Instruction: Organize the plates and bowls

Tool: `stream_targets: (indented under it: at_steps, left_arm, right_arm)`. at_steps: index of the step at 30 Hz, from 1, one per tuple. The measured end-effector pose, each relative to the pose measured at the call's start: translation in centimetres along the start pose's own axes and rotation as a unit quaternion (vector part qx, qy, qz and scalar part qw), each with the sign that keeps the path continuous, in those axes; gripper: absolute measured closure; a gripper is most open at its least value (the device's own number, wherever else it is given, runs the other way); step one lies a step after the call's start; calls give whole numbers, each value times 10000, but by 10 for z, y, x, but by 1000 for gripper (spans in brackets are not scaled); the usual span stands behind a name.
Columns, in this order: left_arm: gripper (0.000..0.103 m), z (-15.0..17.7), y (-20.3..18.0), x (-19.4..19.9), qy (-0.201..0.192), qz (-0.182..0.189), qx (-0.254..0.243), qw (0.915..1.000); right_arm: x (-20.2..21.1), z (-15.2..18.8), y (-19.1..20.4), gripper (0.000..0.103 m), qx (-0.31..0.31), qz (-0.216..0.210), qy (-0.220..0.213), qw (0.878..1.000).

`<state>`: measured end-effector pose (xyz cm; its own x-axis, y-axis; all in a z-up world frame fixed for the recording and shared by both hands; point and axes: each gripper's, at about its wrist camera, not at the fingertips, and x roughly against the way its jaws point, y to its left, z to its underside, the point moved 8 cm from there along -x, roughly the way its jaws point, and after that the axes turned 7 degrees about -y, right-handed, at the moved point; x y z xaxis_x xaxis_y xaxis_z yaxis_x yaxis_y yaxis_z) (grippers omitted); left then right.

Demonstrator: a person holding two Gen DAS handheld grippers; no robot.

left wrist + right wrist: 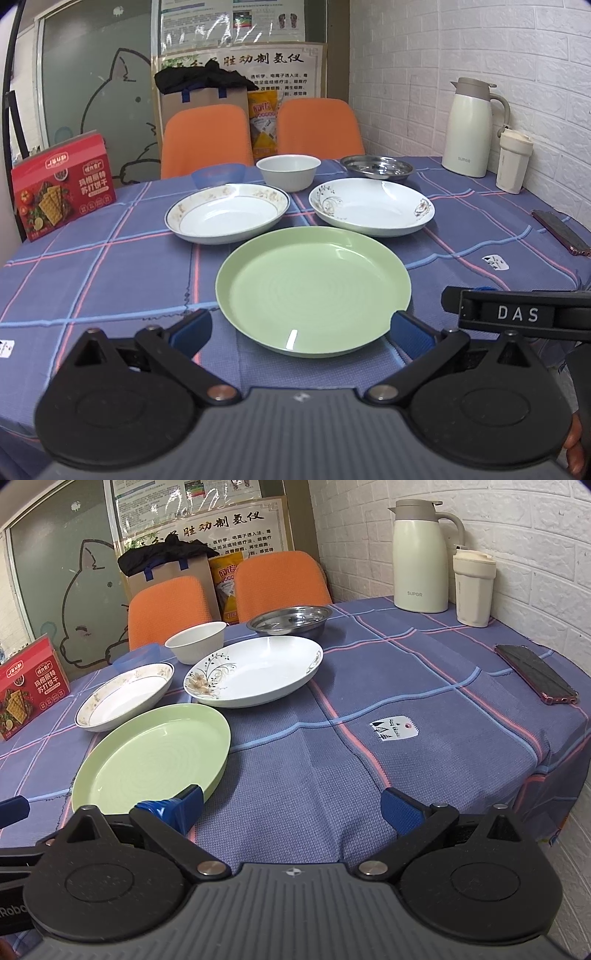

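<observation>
A green plate (313, 288) (153, 759) lies nearest on the blue checked tablecloth. Behind it sit a gold-rimmed white plate (227, 213) (125, 696) on the left and a flower-patterned white plate (371, 205) (255, 670) on the right. Further back stand a white bowl (288, 172) (196, 641), a small blue bowl (218, 174) (137, 656) and a steel dish (376, 167) (290, 621). My left gripper (301, 330) is open, its pads flanking the green plate's near rim. My right gripper (291, 808) is open over bare cloth, right of the green plate.
A red cracker box (61, 186) stands at the left edge. A cream thermos jug (421, 554) and tumbler (473, 589) stand by the brick wall. A phone (535, 674) lies at the right edge. Two orange chairs (207, 138) stand behind the table.
</observation>
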<state>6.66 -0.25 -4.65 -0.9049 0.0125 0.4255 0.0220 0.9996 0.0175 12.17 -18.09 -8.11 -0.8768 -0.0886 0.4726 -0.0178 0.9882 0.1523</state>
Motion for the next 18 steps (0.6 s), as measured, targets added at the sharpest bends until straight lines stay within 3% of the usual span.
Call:
stream_targets:
  at_steps: [18]
  left_arm:
    - [0, -1, 4, -1, 30, 11, 61, 10000]
  right_arm:
    - [2, -1, 4, 13, 37, -25, -9, 10000]
